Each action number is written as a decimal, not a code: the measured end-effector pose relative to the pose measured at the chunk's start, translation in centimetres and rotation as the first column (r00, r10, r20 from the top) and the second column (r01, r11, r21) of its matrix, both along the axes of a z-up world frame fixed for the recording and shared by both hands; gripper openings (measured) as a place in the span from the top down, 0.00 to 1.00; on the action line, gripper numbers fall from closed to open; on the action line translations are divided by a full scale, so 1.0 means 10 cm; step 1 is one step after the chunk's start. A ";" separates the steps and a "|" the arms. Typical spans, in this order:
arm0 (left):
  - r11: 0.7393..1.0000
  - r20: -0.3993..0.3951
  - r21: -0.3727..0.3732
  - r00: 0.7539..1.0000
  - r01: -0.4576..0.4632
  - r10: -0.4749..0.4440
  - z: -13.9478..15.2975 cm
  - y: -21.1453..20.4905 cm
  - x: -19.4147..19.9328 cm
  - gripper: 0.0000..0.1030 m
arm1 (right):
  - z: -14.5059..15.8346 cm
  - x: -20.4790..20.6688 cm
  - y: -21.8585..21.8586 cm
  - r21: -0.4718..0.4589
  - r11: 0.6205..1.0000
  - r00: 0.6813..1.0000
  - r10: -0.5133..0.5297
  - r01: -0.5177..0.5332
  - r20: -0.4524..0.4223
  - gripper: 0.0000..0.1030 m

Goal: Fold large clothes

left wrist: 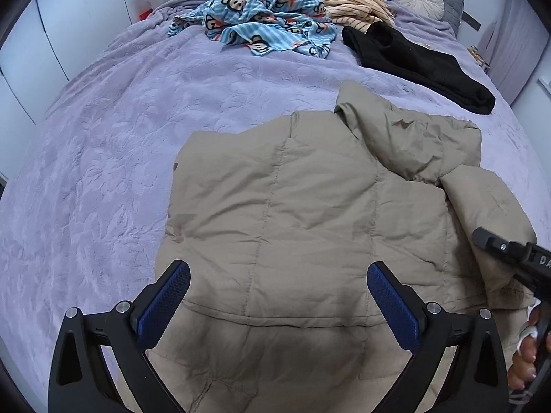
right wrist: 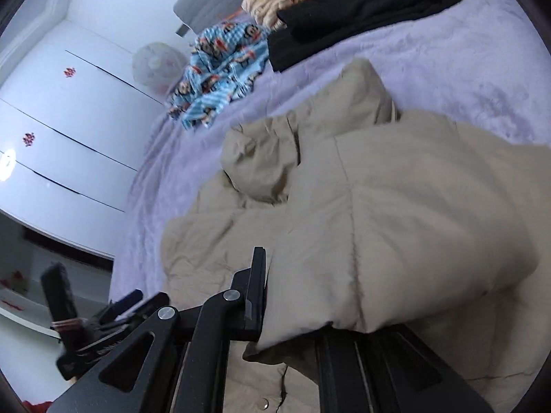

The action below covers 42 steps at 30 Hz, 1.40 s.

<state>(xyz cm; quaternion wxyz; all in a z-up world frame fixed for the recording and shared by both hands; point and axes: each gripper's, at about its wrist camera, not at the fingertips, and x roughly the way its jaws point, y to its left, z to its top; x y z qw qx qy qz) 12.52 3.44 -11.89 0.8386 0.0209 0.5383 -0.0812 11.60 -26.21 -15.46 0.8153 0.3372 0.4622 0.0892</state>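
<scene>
Right gripper pinching beige puffer jacket fold, lying toward bed right edge; left gripper hovering spread over hem, nearer untucked left side

White letters "DA" read on the black right gripper at the frame edge, the rest cut off, a cartoon monkey-face print repeated on the blue cloth, no other text legible
</scene>
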 end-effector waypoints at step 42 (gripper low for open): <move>0.699 -0.291 -0.715 0.901 0.019 -0.321 -0.51 -0.18 0.62 0.00 | 0.12 -0.35 0.71 -0.145 0.960 0.965 0.220 -0.240 -0.145 0.43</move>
